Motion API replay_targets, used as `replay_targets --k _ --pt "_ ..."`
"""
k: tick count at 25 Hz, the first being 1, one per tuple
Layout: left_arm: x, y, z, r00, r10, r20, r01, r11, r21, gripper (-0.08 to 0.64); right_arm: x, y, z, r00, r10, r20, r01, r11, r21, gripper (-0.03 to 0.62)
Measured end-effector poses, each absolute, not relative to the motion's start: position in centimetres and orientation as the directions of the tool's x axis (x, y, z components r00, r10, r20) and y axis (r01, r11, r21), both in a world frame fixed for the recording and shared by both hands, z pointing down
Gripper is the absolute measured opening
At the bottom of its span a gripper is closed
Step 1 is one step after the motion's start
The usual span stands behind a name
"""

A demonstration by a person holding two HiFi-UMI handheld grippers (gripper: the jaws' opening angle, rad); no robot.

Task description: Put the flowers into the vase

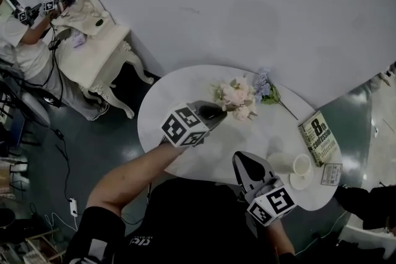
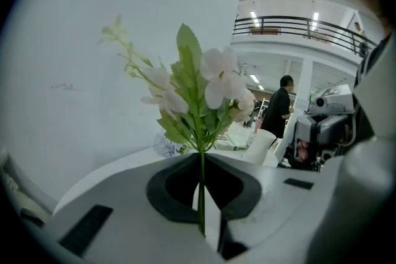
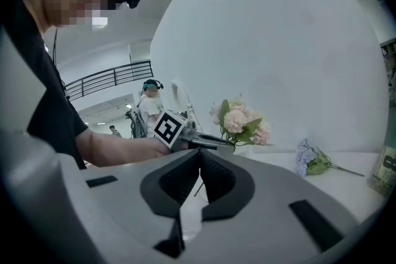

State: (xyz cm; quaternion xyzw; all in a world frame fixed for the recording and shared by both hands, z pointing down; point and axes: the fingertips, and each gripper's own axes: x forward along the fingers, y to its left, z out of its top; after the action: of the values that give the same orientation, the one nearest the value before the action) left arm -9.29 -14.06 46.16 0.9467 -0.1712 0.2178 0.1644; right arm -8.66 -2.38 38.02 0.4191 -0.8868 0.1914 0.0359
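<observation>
My left gripper (image 1: 219, 111) is shut on the green stem (image 2: 201, 195) of a pink and white flower bunch (image 1: 238, 99), which it holds up above the round white table (image 1: 167, 102). In the left gripper view the blooms (image 2: 204, 86) stand upright just beyond the jaws. A second bunch, blue (image 1: 266, 88), lies flat on the table behind it. A white vase (image 1: 281, 162) stands near the table's right front, also seen in the left gripper view (image 2: 263, 145). My right gripper (image 1: 246, 165) hovers left of the vase, shut with nothing in its jaws (image 3: 199, 153).
A book (image 1: 318, 138) lies at the table's right edge, with a small card (image 1: 331, 174) in front of it. A white cup on a saucer (image 1: 302, 167) sits next to the vase. An ornate white dressing table (image 1: 93, 49) and another person (image 1: 25, 40) are at the far left.
</observation>
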Motion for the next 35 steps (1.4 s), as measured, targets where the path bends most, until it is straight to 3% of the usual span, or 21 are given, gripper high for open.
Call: replay_targets --k 35 --pt "-7.4 -18.4 38.2 0.933 -0.225 0.282 -0.277 -0.948 0.159 0.018 -10.7 -6.8 42.8 -0.618 -0.725 0.303 -0.784 0.546 -0.294 0.025"
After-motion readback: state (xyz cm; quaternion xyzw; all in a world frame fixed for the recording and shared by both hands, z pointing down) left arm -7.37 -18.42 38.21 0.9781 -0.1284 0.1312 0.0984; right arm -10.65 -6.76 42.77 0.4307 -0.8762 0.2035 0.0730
